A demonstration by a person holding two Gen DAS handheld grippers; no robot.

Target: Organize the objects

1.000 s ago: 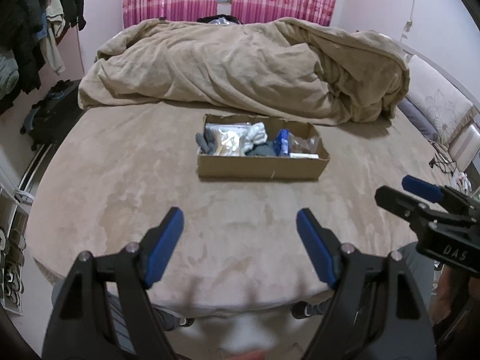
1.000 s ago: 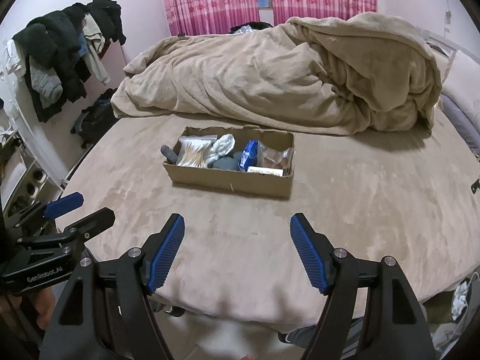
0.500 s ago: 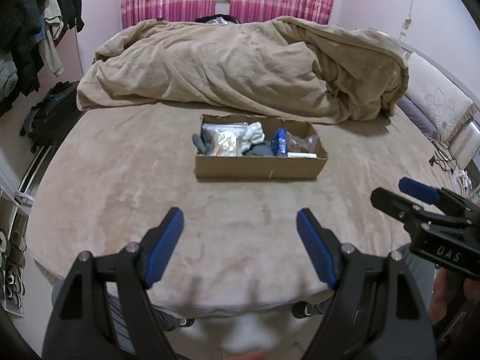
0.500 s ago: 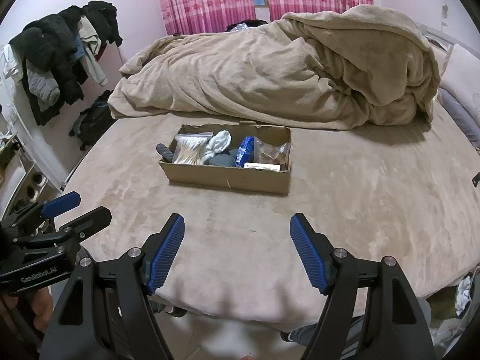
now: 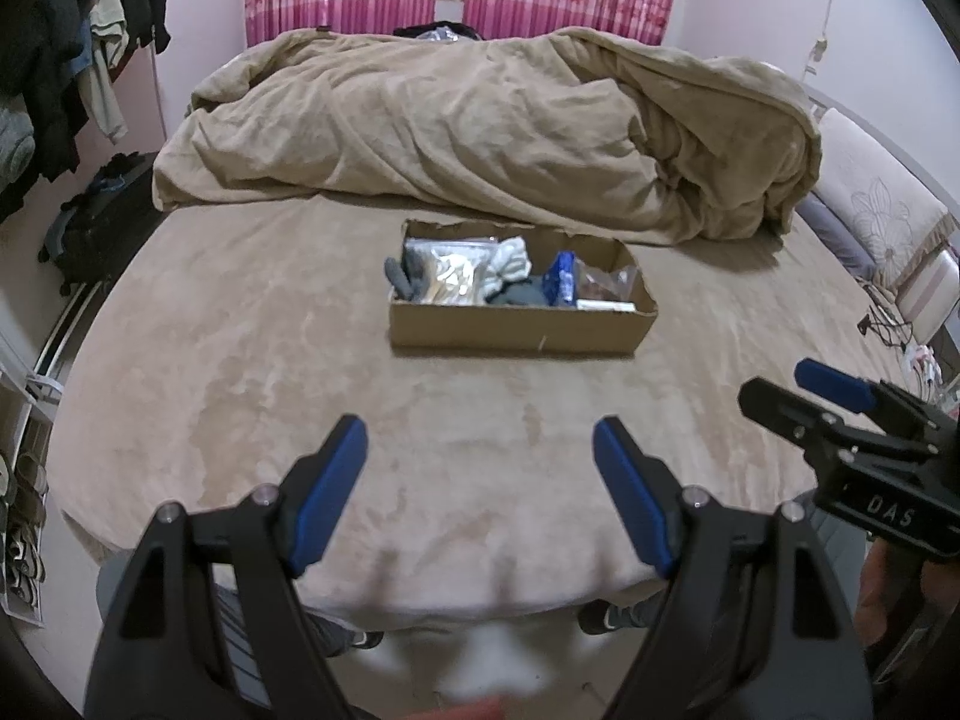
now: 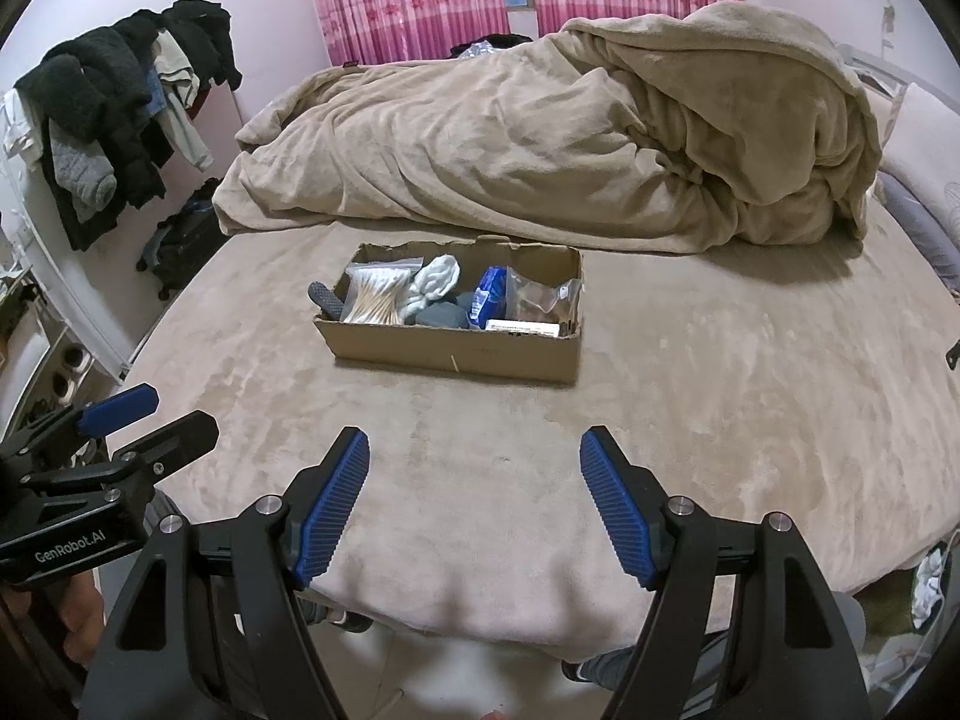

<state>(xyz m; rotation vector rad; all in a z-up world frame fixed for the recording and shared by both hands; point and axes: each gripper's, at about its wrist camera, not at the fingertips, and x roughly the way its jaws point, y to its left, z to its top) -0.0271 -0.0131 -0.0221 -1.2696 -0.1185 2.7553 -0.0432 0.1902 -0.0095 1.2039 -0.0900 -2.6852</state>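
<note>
An open cardboard box (image 5: 516,330) (image 6: 456,351) sits on the tan bed. Inside lie a bag of cotton swabs (image 6: 375,297), a pale grey sock (image 6: 435,279), a dark grey sock (image 6: 441,317), a blue packet (image 6: 487,294), a clear bag with brown contents (image 6: 540,297) and a white strip (image 6: 522,328). A dark object (image 6: 324,298) pokes over the box's left end. My left gripper (image 5: 480,450) is open and empty above the bed's near edge. My right gripper (image 6: 474,456) is open and empty, also short of the box.
A crumpled tan duvet (image 5: 480,132) fills the far half of the bed behind the box. Clothes hang on a rack (image 6: 114,120) at the left wall, with a dark bag (image 6: 180,246) on the floor. Pillows (image 5: 876,222) lie at the right.
Both grippers have drifted slightly; the box sits a little further left and closer in both views. Both stay open and empty.
</note>
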